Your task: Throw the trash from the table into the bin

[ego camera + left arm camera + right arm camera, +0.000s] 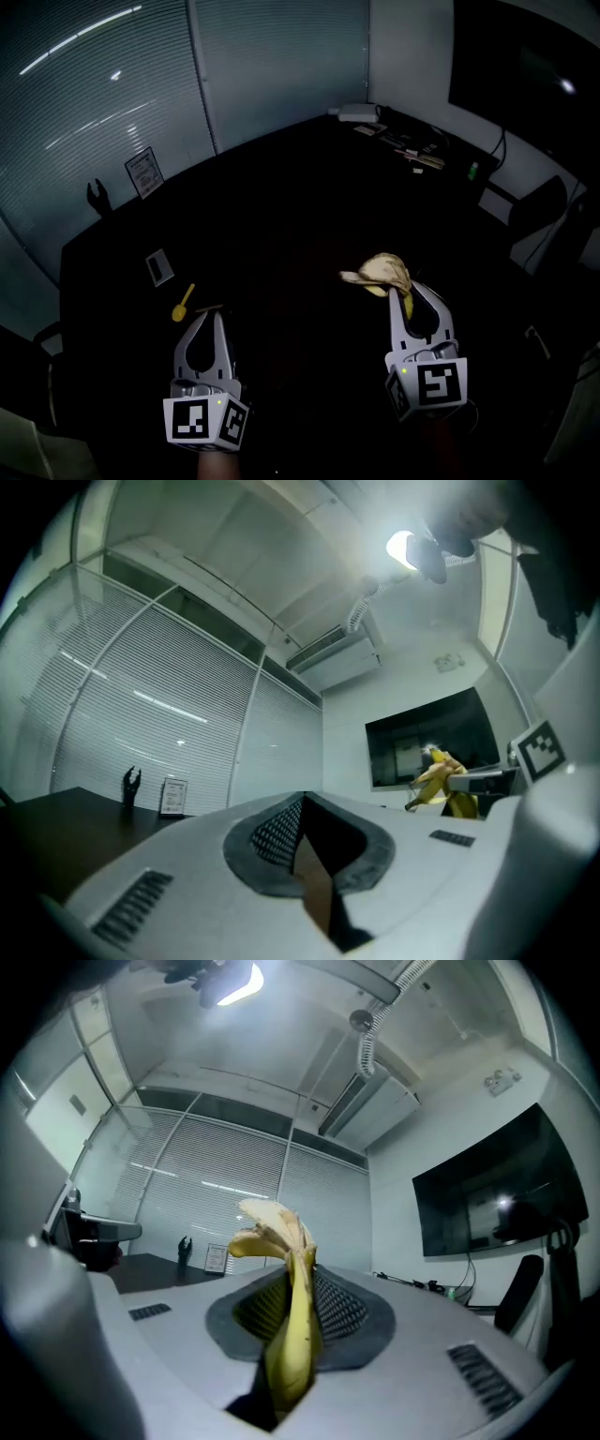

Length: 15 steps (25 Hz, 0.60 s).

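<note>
- The bench [281, 216] is wide and dark, and no bin shows in any view. I judge my first job is to find the bin before I lower anything.
- My right tool [410, 291] is clamped on the banana peel [380, 272], which stands up out of the jaws above the bench. I should keep the squeeze even, since the floppy top could sag or tear.
- My left tool [213, 314] has its jaws together. A thin brown sliver shows between them, and I cannot tell what it is.
- I should let go only with the peel right over the bin's mouth.
- 1 small yellow spoon [183, 303] lies on the bench near my left tool and may be next.
</note>
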Motion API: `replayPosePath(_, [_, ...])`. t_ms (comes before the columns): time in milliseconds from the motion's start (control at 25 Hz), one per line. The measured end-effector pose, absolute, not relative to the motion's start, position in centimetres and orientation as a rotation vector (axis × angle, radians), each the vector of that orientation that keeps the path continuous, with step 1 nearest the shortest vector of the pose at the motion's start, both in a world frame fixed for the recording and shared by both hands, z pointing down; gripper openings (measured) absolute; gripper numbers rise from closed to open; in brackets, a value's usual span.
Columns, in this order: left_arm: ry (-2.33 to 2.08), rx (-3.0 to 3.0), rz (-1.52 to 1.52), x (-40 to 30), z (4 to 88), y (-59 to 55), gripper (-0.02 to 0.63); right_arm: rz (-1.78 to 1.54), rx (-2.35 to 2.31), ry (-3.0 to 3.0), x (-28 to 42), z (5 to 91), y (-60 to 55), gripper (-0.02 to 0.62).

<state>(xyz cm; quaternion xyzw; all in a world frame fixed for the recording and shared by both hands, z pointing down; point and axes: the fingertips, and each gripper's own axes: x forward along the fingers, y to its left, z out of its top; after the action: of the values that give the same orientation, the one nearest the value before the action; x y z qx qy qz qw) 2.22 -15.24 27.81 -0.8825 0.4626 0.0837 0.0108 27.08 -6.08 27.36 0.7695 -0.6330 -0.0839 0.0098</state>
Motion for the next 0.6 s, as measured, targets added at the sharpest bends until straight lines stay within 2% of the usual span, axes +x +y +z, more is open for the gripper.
replayPosePath(320, [1.156, -2.912, 0.237, 17.3, 29.2, -10.9, -0.002, -0.182, 2.577, -1.687, 40.0, 30.2, 3.4, 0.074])
replayPosePath(600, [1.016, -2.976, 0.18, 25.1, 31.2, -8.0, -0.002, -0.029, 2.65, -1.544, 46.7, 35.1, 8.3, 0.074])
